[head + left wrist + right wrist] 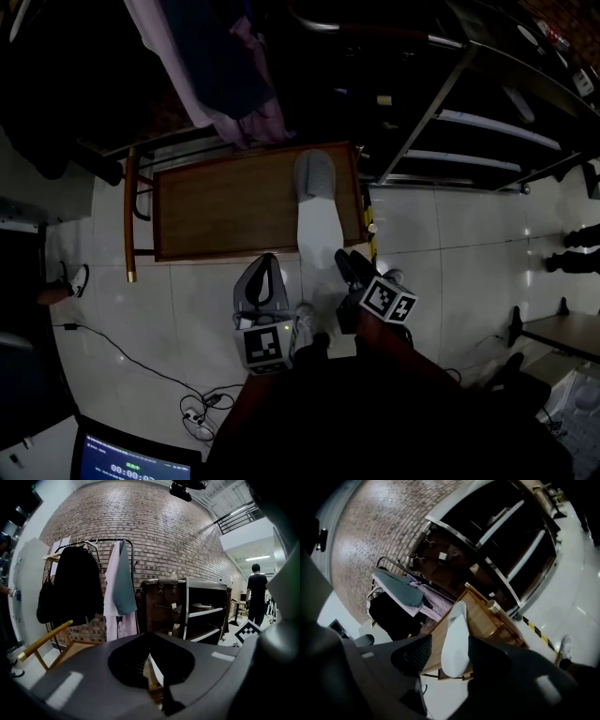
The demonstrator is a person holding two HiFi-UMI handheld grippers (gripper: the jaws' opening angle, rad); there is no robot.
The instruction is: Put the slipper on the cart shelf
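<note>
A grey-and-white slipper (317, 211) lies sole-up with its toe end on the wooden cart shelf (225, 202), and its heel overhangs the near edge. My right gripper (349, 265) hovers just right of that heel. In the right gripper view the slipper (454, 639) shows between the spread jaws of the right gripper (450, 637), with a gap on the ribbed pad's side, so the gripper is open. My left gripper (262, 269) hangs over the floor in front of the cart. Its tips meet in the left gripper view (150, 634), with nothing held.
A clothes rack with coats (117, 583) stands behind the cart. A metal shelving unit (487, 112) is at the right. The cart's wooden handle (129, 216) sticks up on the left. Cables and a power strip (202, 412) lie on the tiled floor. A person (257, 597) stands far off.
</note>
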